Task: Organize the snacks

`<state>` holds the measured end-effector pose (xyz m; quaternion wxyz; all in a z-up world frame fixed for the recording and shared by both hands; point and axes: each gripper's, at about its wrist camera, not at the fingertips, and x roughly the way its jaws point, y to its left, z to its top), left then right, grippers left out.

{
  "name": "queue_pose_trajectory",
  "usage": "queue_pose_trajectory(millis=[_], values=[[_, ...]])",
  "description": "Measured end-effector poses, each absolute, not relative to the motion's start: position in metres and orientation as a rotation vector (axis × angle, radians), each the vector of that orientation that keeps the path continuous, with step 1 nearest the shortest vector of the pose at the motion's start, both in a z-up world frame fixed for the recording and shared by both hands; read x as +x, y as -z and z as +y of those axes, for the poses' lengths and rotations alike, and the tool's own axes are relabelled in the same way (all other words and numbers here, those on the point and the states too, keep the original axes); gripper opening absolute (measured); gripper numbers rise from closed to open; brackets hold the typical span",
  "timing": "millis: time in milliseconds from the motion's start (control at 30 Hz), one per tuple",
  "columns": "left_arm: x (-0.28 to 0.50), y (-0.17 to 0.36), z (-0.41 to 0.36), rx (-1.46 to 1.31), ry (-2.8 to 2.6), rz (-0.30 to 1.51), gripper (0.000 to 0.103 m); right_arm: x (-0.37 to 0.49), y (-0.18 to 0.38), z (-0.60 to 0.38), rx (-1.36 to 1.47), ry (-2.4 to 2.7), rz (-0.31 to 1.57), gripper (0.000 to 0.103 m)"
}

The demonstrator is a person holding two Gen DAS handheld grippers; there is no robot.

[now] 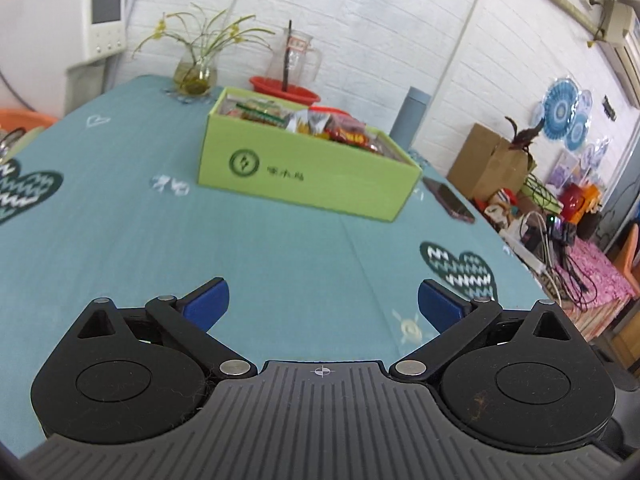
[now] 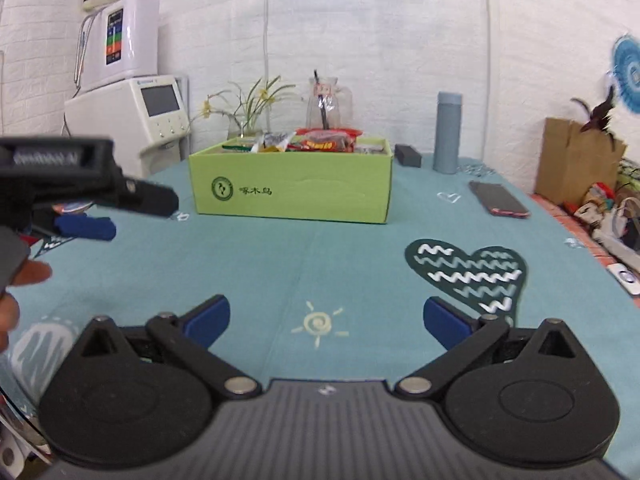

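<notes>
A light green cardboard box (image 1: 308, 174) stands on the teal tablecloth, filled with several snack packets (image 1: 320, 122). It also shows in the right wrist view (image 2: 290, 188) with packets (image 2: 316, 142) sticking above its rim. My left gripper (image 1: 323, 306) is open and empty, well short of the box. My right gripper (image 2: 326, 318) is open and empty over bare cloth, also short of the box. The left gripper shows from the side in the right wrist view (image 2: 86, 226) at the left edge.
A phone (image 2: 498, 199) lies right of the box. A grey-blue flask (image 2: 448, 132), a dark small block (image 2: 407, 155), a glass jug (image 1: 294, 58), a red bowl (image 1: 285, 88) and a plant vase (image 1: 196, 74) stand behind it. Clutter lies past the table's right edge (image 1: 536, 272).
</notes>
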<state>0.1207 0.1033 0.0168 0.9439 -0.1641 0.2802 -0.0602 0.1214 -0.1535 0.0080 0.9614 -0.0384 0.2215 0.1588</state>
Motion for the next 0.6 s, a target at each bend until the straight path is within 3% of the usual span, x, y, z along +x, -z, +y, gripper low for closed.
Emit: queue_pose_trajectory(millis=[367,533,600], values=[[0.007,-0.017,0.076,-0.239,0.139,0.456,0.091,-0.013,-0.023,-0.16,-0.108,-0.244,0.21,0.103],[-0.005,-0.014,0.073,-0.2,0.146,0.455,0.092,-0.026,-0.028,-0.172,-0.048,-0.226,0.142,0.103],[-0.001,-0.014,0.073,-0.202,0.13,0.466,0.084,-0.028,-0.027,-0.18,-0.036,-0.236,0.129,0.103]])
